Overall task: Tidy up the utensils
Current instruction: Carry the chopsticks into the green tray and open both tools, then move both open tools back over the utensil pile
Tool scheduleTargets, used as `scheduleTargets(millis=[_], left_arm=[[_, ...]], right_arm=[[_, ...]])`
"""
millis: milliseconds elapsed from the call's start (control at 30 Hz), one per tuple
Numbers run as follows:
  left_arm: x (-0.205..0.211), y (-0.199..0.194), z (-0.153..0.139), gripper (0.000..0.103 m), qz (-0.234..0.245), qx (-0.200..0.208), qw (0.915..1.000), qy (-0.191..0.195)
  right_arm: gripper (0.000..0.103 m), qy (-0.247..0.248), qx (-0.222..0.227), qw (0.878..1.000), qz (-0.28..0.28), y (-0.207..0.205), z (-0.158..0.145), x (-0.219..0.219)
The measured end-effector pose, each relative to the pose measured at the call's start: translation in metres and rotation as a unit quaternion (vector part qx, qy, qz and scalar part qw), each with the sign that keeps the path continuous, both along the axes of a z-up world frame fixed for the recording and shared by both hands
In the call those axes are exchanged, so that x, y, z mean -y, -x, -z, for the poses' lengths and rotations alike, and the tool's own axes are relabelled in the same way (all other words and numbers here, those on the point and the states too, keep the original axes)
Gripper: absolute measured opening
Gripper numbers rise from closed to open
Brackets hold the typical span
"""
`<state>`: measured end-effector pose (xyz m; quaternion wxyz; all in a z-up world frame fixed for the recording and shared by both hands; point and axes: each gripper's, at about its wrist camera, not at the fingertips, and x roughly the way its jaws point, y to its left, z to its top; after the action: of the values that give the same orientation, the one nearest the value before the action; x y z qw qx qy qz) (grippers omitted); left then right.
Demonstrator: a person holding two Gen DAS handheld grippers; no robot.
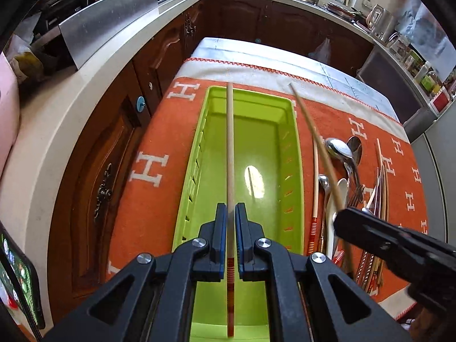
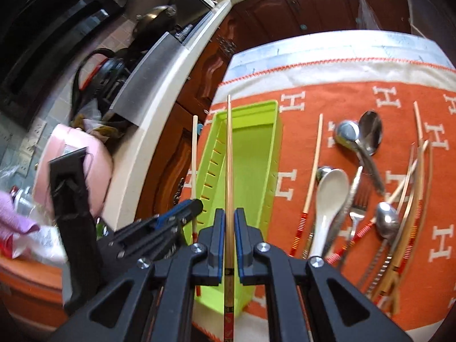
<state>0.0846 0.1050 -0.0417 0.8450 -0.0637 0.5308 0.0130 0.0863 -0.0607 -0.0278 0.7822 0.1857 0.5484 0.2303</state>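
Your left gripper point(image 1: 231, 208) grasps one chopstick point(image 1: 230, 142) above the green tray point(image 1: 296, 154); your right gripper point(image 2: 231, 213) grasps another chopstick point(image 2: 229, 154).

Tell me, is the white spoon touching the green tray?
Apart. The right wrist view shows orange cloth between the white spoon and the green tray.

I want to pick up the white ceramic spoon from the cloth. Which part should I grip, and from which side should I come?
Grip the white spoon across its handle just below the bowl, coming straight down from above. It lies flat on the orange cloth with the broad bowl pointing away; the handle is narrower, so the fingers span it. A chopstick and a fork lie close on either side, so keep the fingers narrow.
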Motion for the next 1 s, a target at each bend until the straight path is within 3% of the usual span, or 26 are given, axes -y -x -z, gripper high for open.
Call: scheduleTargets(millis=[167, 333, 600, 1000], left_arm=[[-0.004, -0.003, 0.008, 0.008, 0.007, 0.006, 1.0, -0.001], [-0.008, -0.002, 0.01, 0.029, 0.0, 0.011, 0.9998, -0.013], [-0.021, 0.0, 0.004, 0.064, -0.015, 0.023, 0.9996, 0.003], [-0.011, 0.01, -0.006, 0.067, -0.007, 0.033, 0.9994, -0.008]], right_arm=[[0.008, 0.014, -0.026, 1.0, -0.003, -0.008, 0.019, -0.014], [0.008, 0.033, -0.032, 0.999, -0.01, -0.012, 0.028, -0.027], [0.008, 0.069, -0.006, 0.997, -0.025, -0.005, 0.024, -0.025], [0.008, 0.144, 0.066, 0.986, -0.056, 0.026, 0.009, -0.011]])
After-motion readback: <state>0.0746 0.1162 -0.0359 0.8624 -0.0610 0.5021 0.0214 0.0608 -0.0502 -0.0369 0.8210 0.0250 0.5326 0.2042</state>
